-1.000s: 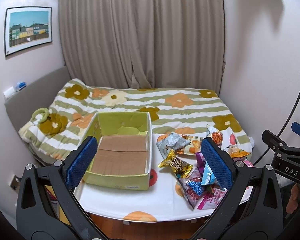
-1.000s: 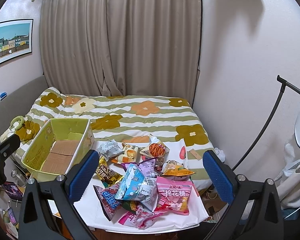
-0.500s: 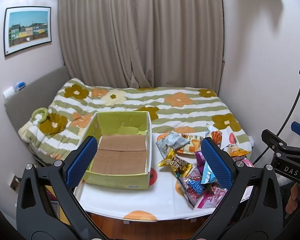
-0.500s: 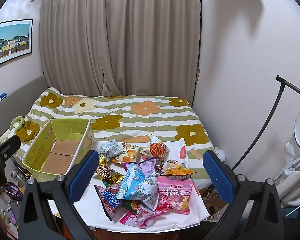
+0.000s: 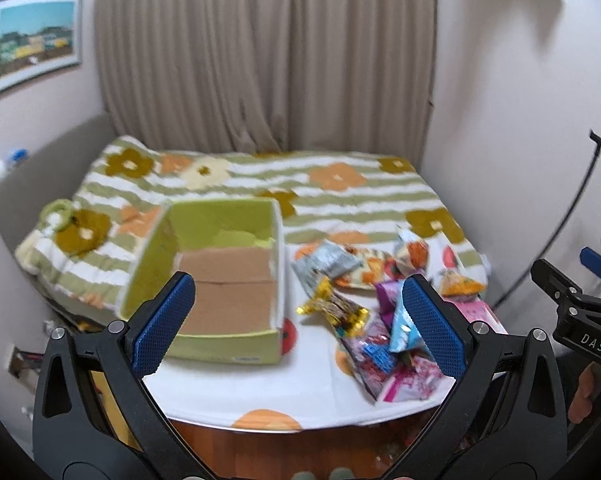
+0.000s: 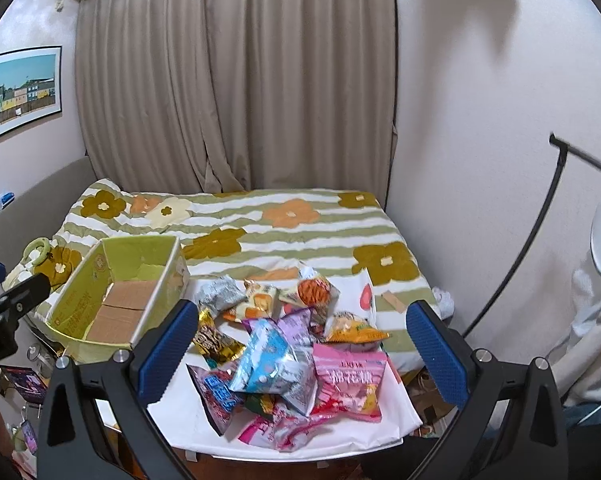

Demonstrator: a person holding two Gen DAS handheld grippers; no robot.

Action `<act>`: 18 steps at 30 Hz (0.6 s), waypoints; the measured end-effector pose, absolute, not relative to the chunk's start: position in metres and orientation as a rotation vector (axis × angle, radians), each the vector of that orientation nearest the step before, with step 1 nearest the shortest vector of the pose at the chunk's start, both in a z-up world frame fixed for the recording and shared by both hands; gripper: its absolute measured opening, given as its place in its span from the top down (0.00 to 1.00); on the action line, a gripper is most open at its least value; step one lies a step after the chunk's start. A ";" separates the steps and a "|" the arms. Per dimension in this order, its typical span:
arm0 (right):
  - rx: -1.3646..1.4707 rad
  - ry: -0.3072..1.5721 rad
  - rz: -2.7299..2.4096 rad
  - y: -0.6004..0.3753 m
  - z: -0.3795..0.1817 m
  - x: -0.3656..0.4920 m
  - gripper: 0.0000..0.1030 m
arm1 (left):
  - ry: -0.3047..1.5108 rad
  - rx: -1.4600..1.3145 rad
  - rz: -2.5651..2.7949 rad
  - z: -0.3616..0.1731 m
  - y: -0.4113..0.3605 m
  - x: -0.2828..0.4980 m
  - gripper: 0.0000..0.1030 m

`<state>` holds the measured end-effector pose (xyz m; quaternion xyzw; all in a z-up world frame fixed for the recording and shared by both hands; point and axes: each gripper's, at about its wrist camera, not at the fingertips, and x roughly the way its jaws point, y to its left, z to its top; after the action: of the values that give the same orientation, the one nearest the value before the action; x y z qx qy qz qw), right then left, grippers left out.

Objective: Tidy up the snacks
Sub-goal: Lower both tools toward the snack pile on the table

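Note:
A pile of snack packets (image 6: 284, 352) lies on the white cloth of a small table (image 6: 396, 408), among them a pink bag (image 6: 348, 384), a light blue bag (image 6: 272, 360) and a gold packet (image 6: 214, 340). The same pile of snack packets (image 5: 384, 320) sits right of an empty green cardboard box (image 5: 220, 280). From the right wrist view that green box (image 6: 116, 292) is at the left. My left gripper (image 5: 298, 320) is open, above the table's near edge. My right gripper (image 6: 300, 348) is open and empty, hovering near the pile.
Behind the table is a bed (image 6: 260, 224) with a green striped flower quilt. Beige curtains (image 6: 236, 80) hang at the back. A black stand pole (image 6: 532, 236) leans at the right wall. Clutter lies on the floor at left (image 6: 24, 384).
Both grippers have edged slightly closer to the table, and the left wrist view is now blurred by motion. The snacks and the box have not moved.

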<state>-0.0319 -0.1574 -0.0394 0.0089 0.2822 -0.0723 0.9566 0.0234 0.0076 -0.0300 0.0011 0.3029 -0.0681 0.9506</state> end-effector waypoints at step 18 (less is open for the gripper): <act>0.166 0.846 -0.178 -0.254 -0.171 -0.007 0.00 | 0.956 0.114 -0.452 -0.185 -0.093 0.106 0.00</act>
<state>-0.0074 -0.2538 -0.1711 0.0804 0.4094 -0.0859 0.9047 0.1063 -0.0930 -0.1851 0.0544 0.4559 -0.2153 0.8619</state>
